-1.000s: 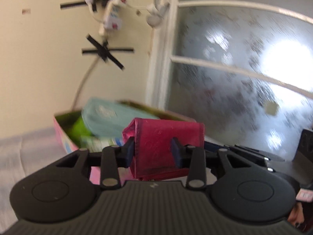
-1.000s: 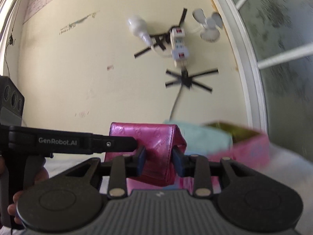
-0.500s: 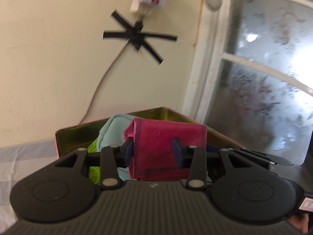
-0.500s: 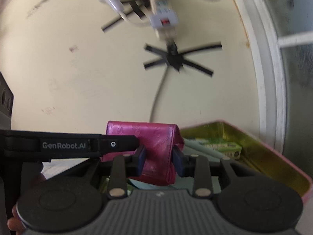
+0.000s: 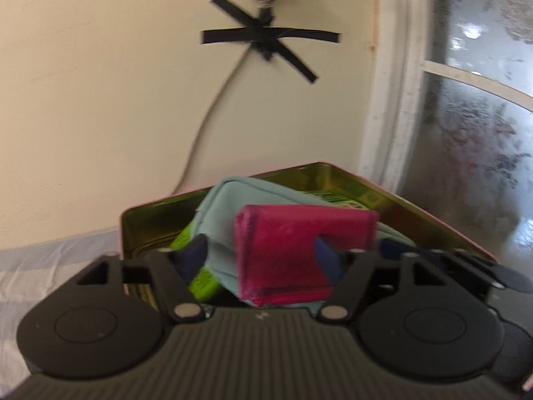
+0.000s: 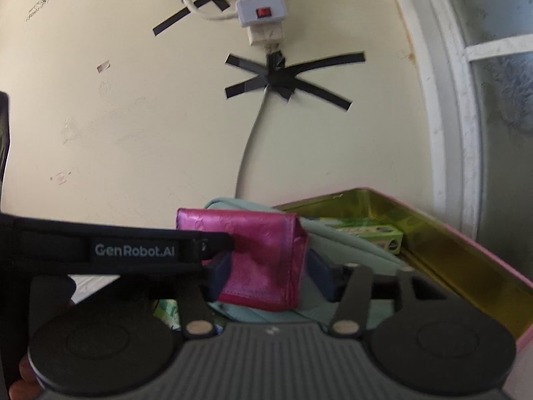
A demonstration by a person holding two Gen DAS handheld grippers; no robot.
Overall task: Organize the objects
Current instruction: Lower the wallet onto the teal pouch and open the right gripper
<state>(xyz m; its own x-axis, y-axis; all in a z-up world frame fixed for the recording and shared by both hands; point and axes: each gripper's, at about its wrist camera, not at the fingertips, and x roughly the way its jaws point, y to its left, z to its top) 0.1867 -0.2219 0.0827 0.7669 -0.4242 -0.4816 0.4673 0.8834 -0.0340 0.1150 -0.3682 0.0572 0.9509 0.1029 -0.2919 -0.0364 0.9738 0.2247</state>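
A shiny pink wallet (image 5: 293, 250) (image 6: 260, 253) sits on a teal pouch (image 5: 226, 206) (image 6: 349, 250) inside a tin box (image 5: 349, 173) (image 6: 466, 260), pink outside and gold inside. My left gripper (image 5: 263, 260) has its jaws opening around the wallet's left end; its left finger stands clear of it. My right gripper (image 6: 269, 275) is also opening, and a gap shows at the wallet's right edge. A labelled finger (image 6: 133, 250) of the left gripper crosses the right wrist view. A finger (image 5: 499, 275) of the right gripper shows in the left wrist view.
Green cartons (image 5: 200, 280) (image 6: 366, 231) lie in the tin beside the pouch. On the cream wall behind, a power strip (image 6: 263, 10) and its cable are held by black tape (image 5: 266, 38). A frosted window (image 5: 483, 133) stands to the right, a pale sheet (image 5: 50, 260) to the left.
Both grippers carried the wallet forward over the tin while shut on it. Now both pairs of jaws have spread and the wallet lies on the teal pouch.
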